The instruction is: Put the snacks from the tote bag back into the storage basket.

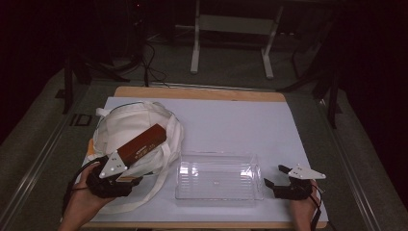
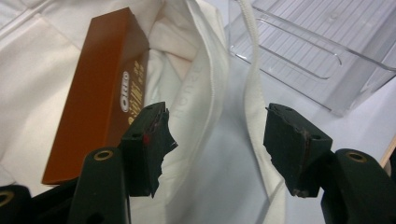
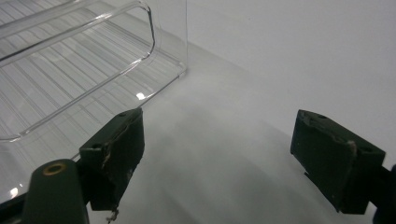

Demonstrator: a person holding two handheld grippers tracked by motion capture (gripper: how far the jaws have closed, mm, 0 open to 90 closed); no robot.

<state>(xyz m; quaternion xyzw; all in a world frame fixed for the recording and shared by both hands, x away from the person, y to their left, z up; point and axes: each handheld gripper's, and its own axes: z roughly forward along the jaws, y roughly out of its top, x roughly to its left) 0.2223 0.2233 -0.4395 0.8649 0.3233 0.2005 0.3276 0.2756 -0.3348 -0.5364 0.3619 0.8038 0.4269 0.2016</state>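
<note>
A brown Oreo box (image 1: 142, 143) lies slanted on the mouth of a white tote bag (image 1: 122, 124) at the left of the table. My left gripper (image 1: 131, 172) sits at the box's near end. In the left gripper view its jaws (image 2: 217, 149) stand apart over the bag's fabric (image 2: 196, 84), with nothing pressed between them. The box (image 2: 95, 100) lies just outside the left jaw. A clear plastic tray (image 1: 216, 155) stands empty at the centre front. My right gripper (image 1: 276, 176) rests open just right of the tray, its jaws (image 3: 219, 154) over bare white sheet beside the tray's corner (image 3: 70, 56).
The bag's strap (image 2: 252, 93) trails across the sheet toward the tray (image 2: 317, 51). A white sheet (image 1: 231, 120) covers the wooden table, whose front edge (image 1: 207, 224) lies close to both hands. Beyond the table stand a dark floor and a white table frame (image 1: 231, 29).
</note>
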